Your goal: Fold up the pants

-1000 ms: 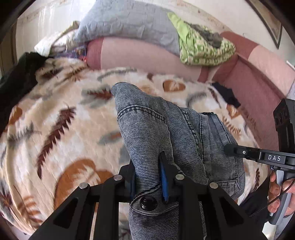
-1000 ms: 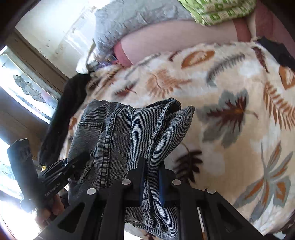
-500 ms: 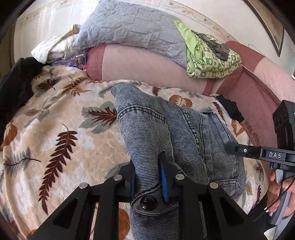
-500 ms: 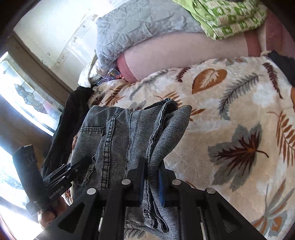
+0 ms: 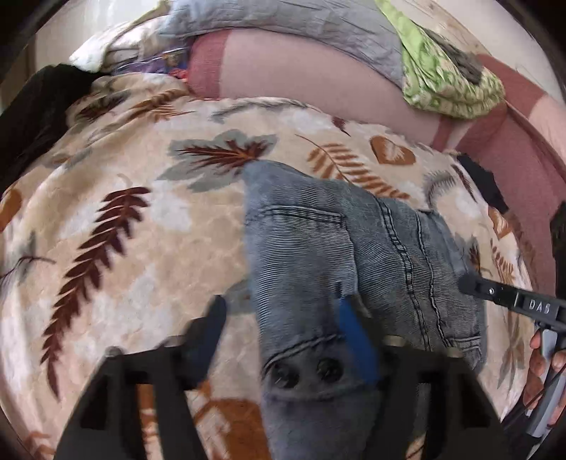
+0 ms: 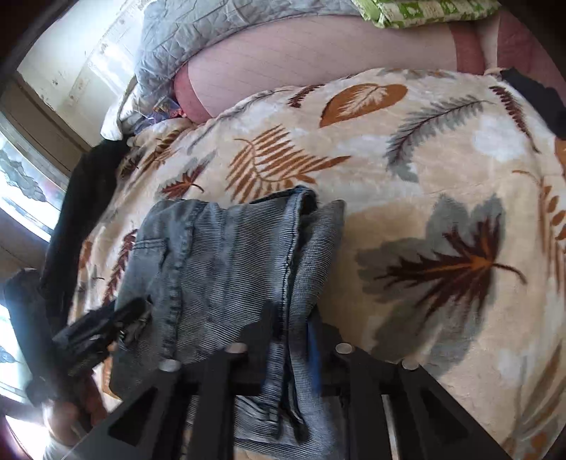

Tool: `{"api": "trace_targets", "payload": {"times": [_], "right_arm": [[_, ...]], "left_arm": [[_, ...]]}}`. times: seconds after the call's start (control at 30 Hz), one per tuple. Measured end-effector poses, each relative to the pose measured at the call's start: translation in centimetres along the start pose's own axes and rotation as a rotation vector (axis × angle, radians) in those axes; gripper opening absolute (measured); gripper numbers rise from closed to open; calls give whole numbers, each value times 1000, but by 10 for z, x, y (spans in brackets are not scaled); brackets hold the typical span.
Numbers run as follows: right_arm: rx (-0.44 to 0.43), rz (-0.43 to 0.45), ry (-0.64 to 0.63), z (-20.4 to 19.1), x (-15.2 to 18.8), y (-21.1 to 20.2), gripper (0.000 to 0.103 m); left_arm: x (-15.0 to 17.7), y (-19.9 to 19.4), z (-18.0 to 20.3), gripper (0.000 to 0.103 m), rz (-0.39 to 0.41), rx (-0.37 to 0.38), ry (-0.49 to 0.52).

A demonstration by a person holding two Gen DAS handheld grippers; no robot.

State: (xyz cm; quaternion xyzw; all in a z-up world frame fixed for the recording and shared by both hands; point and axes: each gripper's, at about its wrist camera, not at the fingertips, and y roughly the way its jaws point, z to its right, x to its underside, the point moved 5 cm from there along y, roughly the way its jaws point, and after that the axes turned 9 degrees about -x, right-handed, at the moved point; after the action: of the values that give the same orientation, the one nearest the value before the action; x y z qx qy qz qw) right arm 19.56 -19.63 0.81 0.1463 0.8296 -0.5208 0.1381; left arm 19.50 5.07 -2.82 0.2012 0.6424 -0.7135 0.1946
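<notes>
The grey-blue jeans (image 5: 318, 254) lie in a folded bundle on the leaf-print blanket (image 5: 141, 247), which covers the bed and serves here as the landmark. The bundle sits toward the blanket's near edge, its waistband with two dark buttons closest to the left wrist camera and a back pocket with stitched seams facing up.

The left gripper (image 5: 283, 332) hangs over the near edge of the blanket with its jaws opening. They stand well apart, the waistband between them: the left finger is clear of the denim, over bare blanket, while the blue-padded right finger (image 5: 353, 339) is just beside or touching the cloth, and the blur leaves this unsettled. Nothing is pinched.

The right gripper (image 6: 290, 332) straddles the stacked side edge of the jeans (image 6: 230, 269) on the blanket (image 6: 424, 177). Its jaws are also opening, though only a little; the layered seam edge still fills most of the gap, and whether the pads press the denim cannot be told.

At the blanket's far edge a pink bolster (image 5: 300, 70) lies under a grey quilted pillow (image 5: 300, 17), with a folded green patterned cloth (image 5: 445, 85) beside it. Dark clothing (image 5: 32, 116) is heaped at the blanket's left side.
</notes>
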Motion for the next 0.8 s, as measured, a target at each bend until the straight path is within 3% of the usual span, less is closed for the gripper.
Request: {"api": "trace_targets", "payload": {"times": [0.13, 0.23, 0.4, 0.5, 0.63, 0.67, 0.73, 0.8], "right_arm": [[17, 68, -69, -12, 6, -31, 37], [23, 85, -150, -27, 23, -35, 47], [125, -121, -196, -10, 65, 20, 50], [124, -89, -188, -14, 62, 7, 54], [92, -18, -208, -29, 52, -20, 55], [72, 1, -201, -31, 49, -24, 55], [66, -18, -189, -29, 50, -17, 65], [120, -109, -198, -24, 59, 7, 65]], "left_arm": [[9, -35, -12, 71, 65, -14, -26], [21, -48, -8, 74, 104, -57, 5], [50, -15, 14, 75, 17, -172, 160], [46, -29, 17, 75, 66, -189, 183], [34, -54, 8, 75, 152, -165, 110], [35, -51, 8, 76, 144, -170, 102], [44, -28, 12, 76, 42, -202, 156], [52, -19, 15, 76, 59, -232, 174]]}}
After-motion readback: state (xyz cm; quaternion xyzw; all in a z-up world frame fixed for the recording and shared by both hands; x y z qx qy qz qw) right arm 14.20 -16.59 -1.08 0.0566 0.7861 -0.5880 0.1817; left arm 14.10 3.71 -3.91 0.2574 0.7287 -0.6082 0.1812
